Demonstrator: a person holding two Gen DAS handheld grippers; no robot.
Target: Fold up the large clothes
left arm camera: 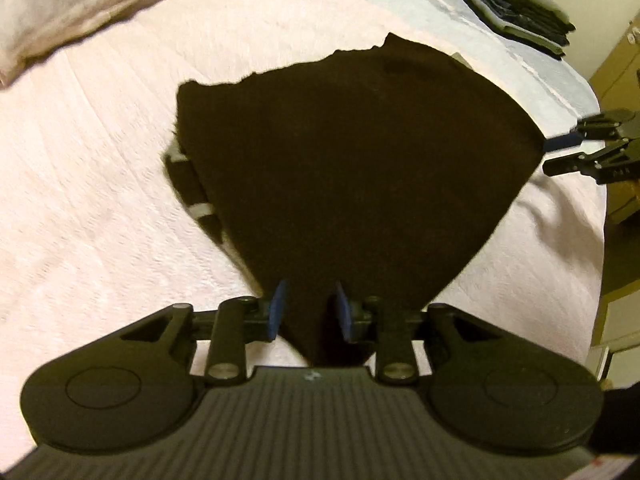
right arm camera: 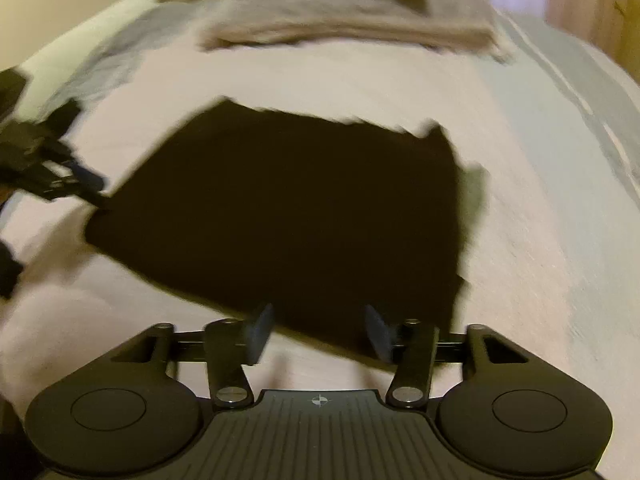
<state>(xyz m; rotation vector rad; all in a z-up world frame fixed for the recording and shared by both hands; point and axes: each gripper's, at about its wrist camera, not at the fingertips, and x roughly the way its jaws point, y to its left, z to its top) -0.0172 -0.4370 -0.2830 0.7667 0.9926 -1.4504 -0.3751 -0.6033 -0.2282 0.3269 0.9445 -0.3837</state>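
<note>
On the pale bedspread [left arm camera: 100,184] lies the dark garment [left arm camera: 352,160], partly folded, white stripes showing at its left edge. The left gripper [left arm camera: 309,310] pinches the garment's near corner, lifted cloth bunched between its blue pads. Further right, the right gripper [right arm camera: 318,332] stands spread above the garment's near edge, pads clear of the cloth. Folded clothes [left arm camera: 516,8] sit stacked far right.

Home bedroom, wide bed [left arm camera: 100,184] under a pale pink bedspread, folded beige blanket [right arm camera: 352,20] at its far end, stack of folded dark clothes [left arm camera: 520,12] at the far right corner, cream walls, wooden cabinet [left arm camera: 618,68] beside it
</note>
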